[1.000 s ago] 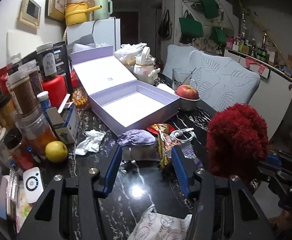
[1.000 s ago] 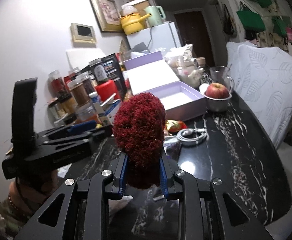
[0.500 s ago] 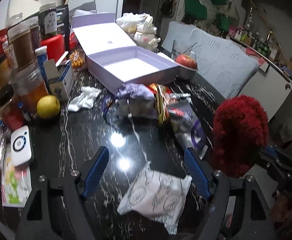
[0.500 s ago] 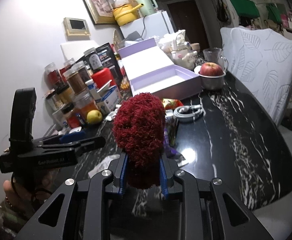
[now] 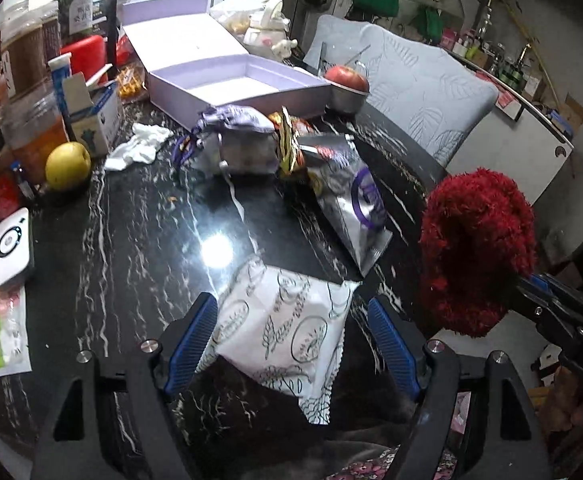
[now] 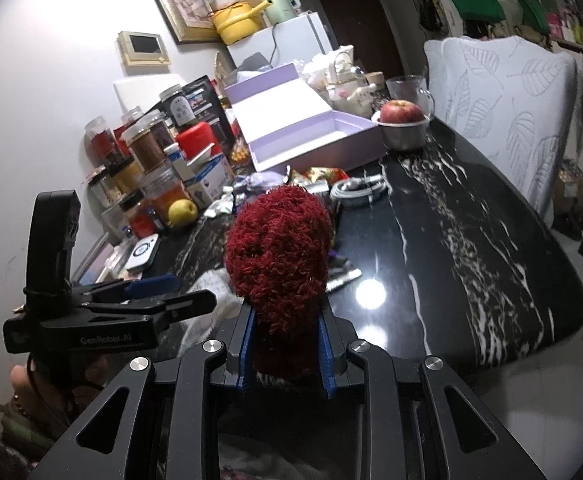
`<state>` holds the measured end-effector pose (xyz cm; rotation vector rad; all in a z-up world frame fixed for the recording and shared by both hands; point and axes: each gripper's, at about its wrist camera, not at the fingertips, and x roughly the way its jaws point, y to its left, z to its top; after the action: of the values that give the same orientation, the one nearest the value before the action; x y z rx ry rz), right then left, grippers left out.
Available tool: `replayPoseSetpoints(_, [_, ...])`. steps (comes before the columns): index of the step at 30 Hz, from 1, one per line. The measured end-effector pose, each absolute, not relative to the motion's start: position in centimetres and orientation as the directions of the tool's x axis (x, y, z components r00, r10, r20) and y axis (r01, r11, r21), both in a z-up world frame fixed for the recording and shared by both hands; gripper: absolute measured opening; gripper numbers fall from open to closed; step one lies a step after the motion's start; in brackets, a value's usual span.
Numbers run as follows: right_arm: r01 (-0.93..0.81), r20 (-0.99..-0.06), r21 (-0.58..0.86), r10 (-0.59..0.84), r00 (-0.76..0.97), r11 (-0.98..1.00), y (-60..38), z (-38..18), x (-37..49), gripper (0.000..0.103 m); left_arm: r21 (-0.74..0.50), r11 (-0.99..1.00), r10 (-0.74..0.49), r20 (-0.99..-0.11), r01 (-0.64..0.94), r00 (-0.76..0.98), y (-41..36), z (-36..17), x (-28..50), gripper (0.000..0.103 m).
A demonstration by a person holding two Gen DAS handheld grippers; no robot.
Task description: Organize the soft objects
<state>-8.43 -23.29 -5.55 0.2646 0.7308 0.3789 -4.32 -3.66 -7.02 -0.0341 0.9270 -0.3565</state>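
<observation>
A shaggy dark-red plush bundle [image 6: 278, 248] stands upright, clamped at its base between the right gripper's [image 6: 287, 350] blue pads. A white pouch printed with black leaf outlines [image 5: 281, 326] lies flat on the black marbled desk [image 5: 131, 248], between the spread fingers of the left gripper [image 5: 291, 338]. Ahead of that gripper lies a lilac drawstring pouch [image 5: 233, 118].

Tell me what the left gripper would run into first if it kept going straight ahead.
Probably the white leaf-printed soft pouch, lying on the black marbled table between the open left gripper fingers; depth is unclear.
</observation>
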Motion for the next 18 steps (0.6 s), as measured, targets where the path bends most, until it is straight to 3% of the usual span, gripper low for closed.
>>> replayPoseSetpoints(16, [-0.163, -0.708, 0.332, 0.360, 0.607, 0.929, -23.4, -8.6, -6.9, 0.027, -0.038, 0.953, -0.205, -0.813, 0.301, 0.546, -4.8, -9.7, -2.9, 0.079])
replayPoseSetpoints(18, [-0.164, -0.714, 0.324, 0.355, 0.604, 0.932, -23.3, -8.7, -6.6, 0.031, -0.010, 0.951, -0.188, -0.814, 0.310, 0.550, -5.2, -9.9, -2.7, 0.087])
